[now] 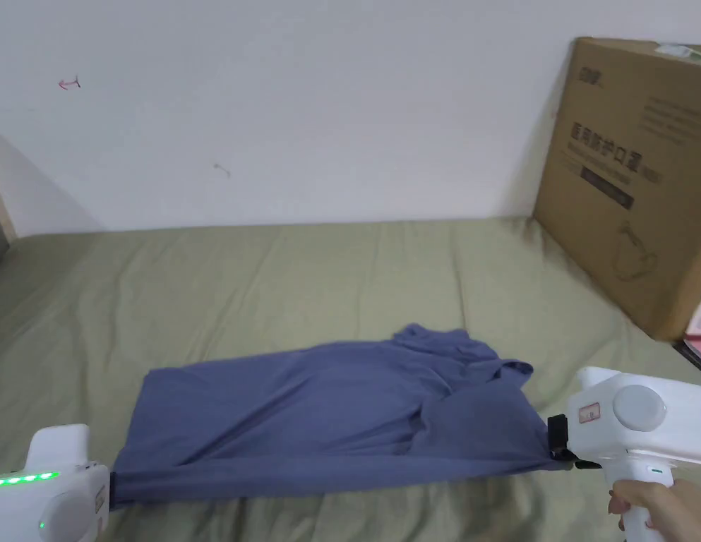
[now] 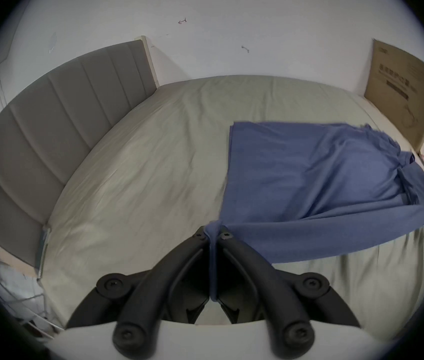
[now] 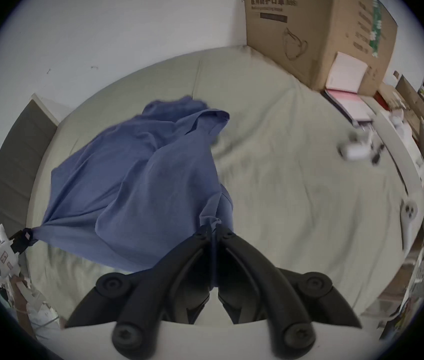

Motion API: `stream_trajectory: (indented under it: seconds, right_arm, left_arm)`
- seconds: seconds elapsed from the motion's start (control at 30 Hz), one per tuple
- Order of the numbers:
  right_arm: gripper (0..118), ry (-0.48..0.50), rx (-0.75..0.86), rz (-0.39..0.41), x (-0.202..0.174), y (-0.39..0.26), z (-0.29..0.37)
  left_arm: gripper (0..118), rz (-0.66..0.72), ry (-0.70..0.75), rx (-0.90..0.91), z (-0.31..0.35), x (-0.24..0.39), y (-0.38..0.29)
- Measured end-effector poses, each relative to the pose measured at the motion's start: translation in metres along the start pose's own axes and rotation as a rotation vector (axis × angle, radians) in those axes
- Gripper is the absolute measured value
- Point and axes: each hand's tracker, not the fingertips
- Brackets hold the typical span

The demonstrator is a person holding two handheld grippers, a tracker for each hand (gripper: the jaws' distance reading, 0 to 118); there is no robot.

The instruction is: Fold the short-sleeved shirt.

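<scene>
A blue short-sleeved shirt [image 1: 327, 409] lies crosswise on the green bed sheet [image 1: 327, 275], its near edge lifted and pulled taut between both grippers. My left gripper [image 1: 112, 490] is shut on the shirt's near left corner [image 2: 213, 235]. My right gripper [image 1: 557, 441] is shut on the near right corner, by the sleeve end [image 3: 212, 225]. The collar and a bunched sleeve [image 1: 469, 349] sit at the far right of the shirt. In the right gripper view the shirt [image 3: 133, 173] drapes down to the left gripper [image 3: 24, 235] at far left.
A large cardboard box [image 1: 634, 176] stands on the bed's right side against the wall. Pink and white booklets [image 3: 348, 98] lie next to it. A grey padded headboard [image 2: 50, 121] bounds the bed on the left. Bare sheet stretches behind the shirt.
</scene>
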Motion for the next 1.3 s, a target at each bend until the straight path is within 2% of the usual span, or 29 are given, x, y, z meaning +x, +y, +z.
stream_trajectory:
  seconds: [0.1, 0.3, 0.53, 0.57, 0.6, 0.63, 0.67, 0.7, 0.73, 0.8, 0.83, 0.87, 0.9, 0.93, 0.97, 1.07, 1.13, 1.17, 1.2, 1.23, 1.27, 1.3]
  right_arm:
    - [3, 0.016, -0.026, -0.029, 0.014, -0.057, 0.03]
    - [3, 0.003, -0.112, -0.026, 0.03, -0.161, 0.056]
    - [3, 0.008, -0.127, -0.021, 0.041, -0.204, 0.059]
    - [3, 0.007, -0.116, -0.014, 0.04, -0.203, 0.057]
    - [6, -0.004, -0.109, -0.018, 0.041, -0.2, 0.056]
    - [22, 0.001, -0.104, -0.03, 0.042, -0.197, 0.054]
    - [47, 0.016, -0.097, -0.038, 0.044, -0.193, 0.055]
    - [75, 0.017, -0.089, -0.04, 0.043, -0.19, 0.057]
    - [88, 0.017, -0.074, -0.032, 0.042, -0.187, 0.058]
    - [88, 0.002, -0.009, 0.009, 0.036, -0.183, 0.069]
    - [86, -0.003, -0.002, 0.035, 0.032, -0.182, 0.073]
    - [78, 0.003, 0.014, 0.06, 0.028, -0.181, 0.077]
    - [58, 0.014, 0.036, 0.074, 0.025, -0.183, 0.081]
    - [12, 0.019, 0.053, 0.08, 0.022, -0.184, 0.085]
    - [0, 0.014, 0.059, 0.079, 0.018, -0.187, 0.087]
    - [0, 0.028, 0.065, 0.04, 0.01, -0.202, 0.091]
    - [0, 0.04, 0.049, 0.043, 0.006, -0.209, 0.088]
    - [0, 0.033, 0.042, 0.052, 0.004, -0.212, 0.086]
    - [0, 0.026, 0.031, 0.077, 0.002, -0.214, 0.083]
    - [0, 0.02, 0.027, 0.09, 0.001, -0.216, 0.081]
    - [0, 0.021, 0.022, 0.094, 0.0, -0.217, 0.08]
    - [0, 0.02, 0.015, 0.098, -0.002, -0.22, 0.08]
  left_arm:
    - [1, -0.099, 0.007, -0.013, 0.035, -0.012, -0.043]
    - [1, -0.09, 0.007, -0.053, 0.075, -0.038, -0.112]
    - [3, -0.119, 0.015, -0.049, 0.097, -0.047, -0.137]
    - [9, -0.116, 0.004, -0.055, 0.098, -0.048, -0.138]
    - [25, -0.11, -0.013, -0.067, 0.099, -0.048, -0.139]
    - [61, -0.109, -0.013, -0.072, 0.101, -0.047, -0.14]
    - [89, -0.113, -0.015, -0.073, 0.106, -0.046, -0.142]
    - [104, -0.114, -0.03, -0.073, 0.108, -0.047, -0.144]
    - [107, -0.108, -0.038, -0.07, 0.111, -0.048, -0.146]
    - [106, -0.092, -0.052, -0.054, 0.125, -0.048, -0.149]
    - [102, -0.076, -0.065, -0.049, 0.13, -0.05, -0.149]
    - [89, -0.047, -0.101, -0.037, 0.137, -0.052, -0.151]
    - [65, -0.023, -0.137, -0.012, 0.145, -0.054, -0.154]
    - [20, -0.008, -0.15, 0.003, 0.149, -0.056, -0.157]
    - [0, -0.001, -0.162, -0.001, 0.155, -0.057, -0.161]
    - [0, 0.015, -0.151, 0.005, 0.162, -0.057, -0.18]
    - [0, 0.028, -0.193, -0.026, 0.16, -0.062, -0.186]
    - [6, 0.038, -0.176, -0.019, 0.16, -0.063, -0.188]
    - [25, 0.041, -0.143, -0.004, 0.156, -0.063, -0.187]
    - [63, 0.046, -0.122, 0.009, 0.153, -0.067, -0.186]
    - [86, 0.056, -0.117, 0.002, 0.149, -0.071, -0.182]
    - [101, 0.064, -0.101, -0.015, 0.144, -0.074, -0.176]
